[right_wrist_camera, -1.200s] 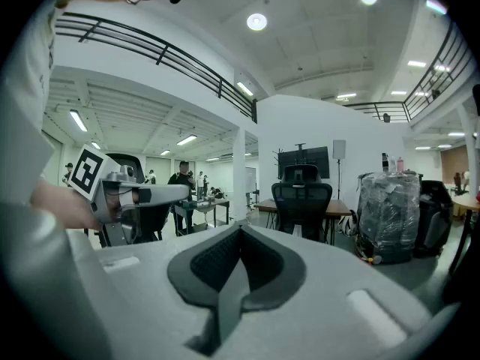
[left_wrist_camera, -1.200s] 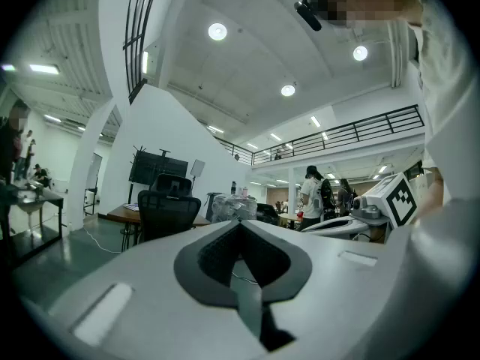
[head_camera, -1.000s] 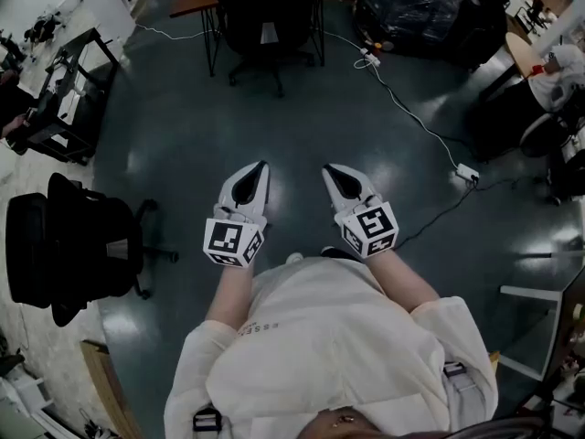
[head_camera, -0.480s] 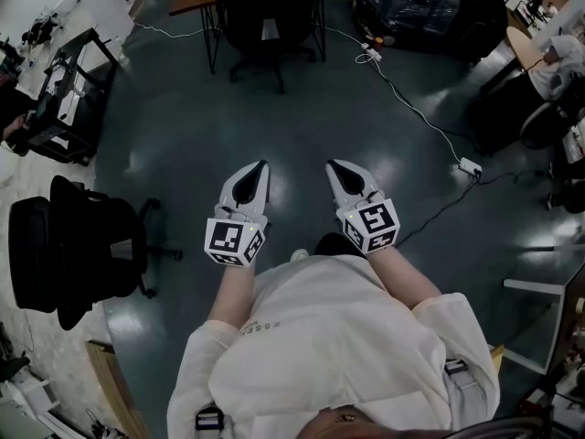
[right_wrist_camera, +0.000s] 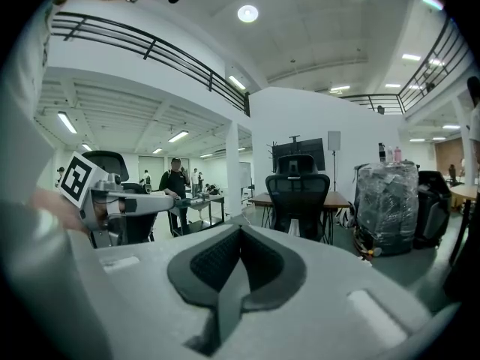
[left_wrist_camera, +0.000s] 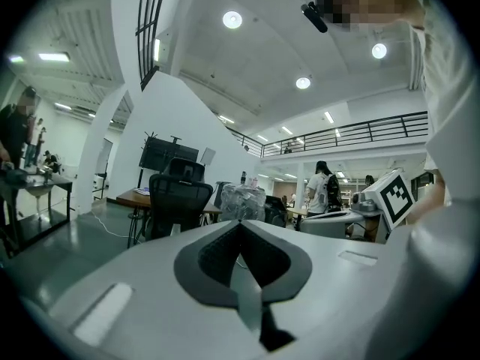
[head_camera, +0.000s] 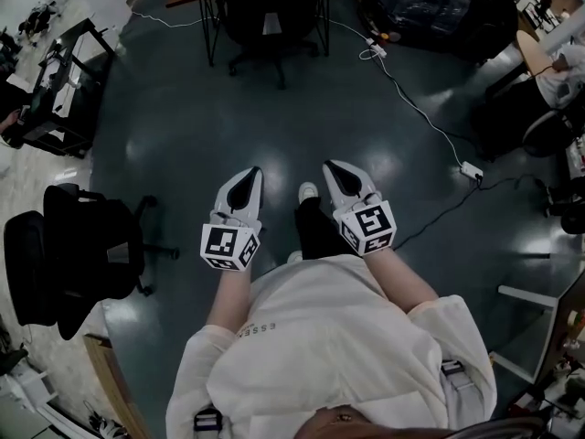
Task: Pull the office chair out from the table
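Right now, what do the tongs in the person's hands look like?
Both the left tongs and the right tongs are pale grey shells tapering to a point, with dark leaf-shaped pads. Each carries a white cube printed with black square markers. The person wears a loose white top with wide sleeves.
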`<state>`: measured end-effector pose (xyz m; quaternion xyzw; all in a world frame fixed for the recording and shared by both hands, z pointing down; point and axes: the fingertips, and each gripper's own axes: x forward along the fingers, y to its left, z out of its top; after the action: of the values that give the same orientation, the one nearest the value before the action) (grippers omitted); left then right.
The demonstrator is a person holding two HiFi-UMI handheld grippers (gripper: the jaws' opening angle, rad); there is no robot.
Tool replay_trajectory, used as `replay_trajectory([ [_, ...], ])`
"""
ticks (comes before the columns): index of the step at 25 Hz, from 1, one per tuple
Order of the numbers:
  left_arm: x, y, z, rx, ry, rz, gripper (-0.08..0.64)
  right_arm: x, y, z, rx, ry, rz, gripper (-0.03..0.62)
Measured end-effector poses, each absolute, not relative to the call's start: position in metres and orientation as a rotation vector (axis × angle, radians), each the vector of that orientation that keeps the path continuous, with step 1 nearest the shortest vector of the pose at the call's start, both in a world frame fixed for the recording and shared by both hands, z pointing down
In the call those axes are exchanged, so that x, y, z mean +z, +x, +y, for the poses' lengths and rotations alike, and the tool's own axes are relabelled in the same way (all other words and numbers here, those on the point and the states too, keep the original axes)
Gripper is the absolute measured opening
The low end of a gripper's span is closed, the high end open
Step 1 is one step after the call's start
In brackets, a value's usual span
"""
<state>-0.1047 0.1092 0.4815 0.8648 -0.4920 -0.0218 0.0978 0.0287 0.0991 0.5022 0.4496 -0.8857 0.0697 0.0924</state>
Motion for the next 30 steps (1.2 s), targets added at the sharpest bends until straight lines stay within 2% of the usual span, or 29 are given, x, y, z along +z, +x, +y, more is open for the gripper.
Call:
replay_trajectory([
  [20, 0.461, -0.089, -0.190, -0.010, 2.558, -1.552, 0.015, 0.483, 0.057, -0.220, 0.143, 1.249, -2.673, -0.011],
  [30, 0.467, -0.120, -0.317, -0.030, 2.554, -1.555, 0.015, 0.487, 0.038, -0.341, 0.189, 1.302, -2.656, -0.011],
])
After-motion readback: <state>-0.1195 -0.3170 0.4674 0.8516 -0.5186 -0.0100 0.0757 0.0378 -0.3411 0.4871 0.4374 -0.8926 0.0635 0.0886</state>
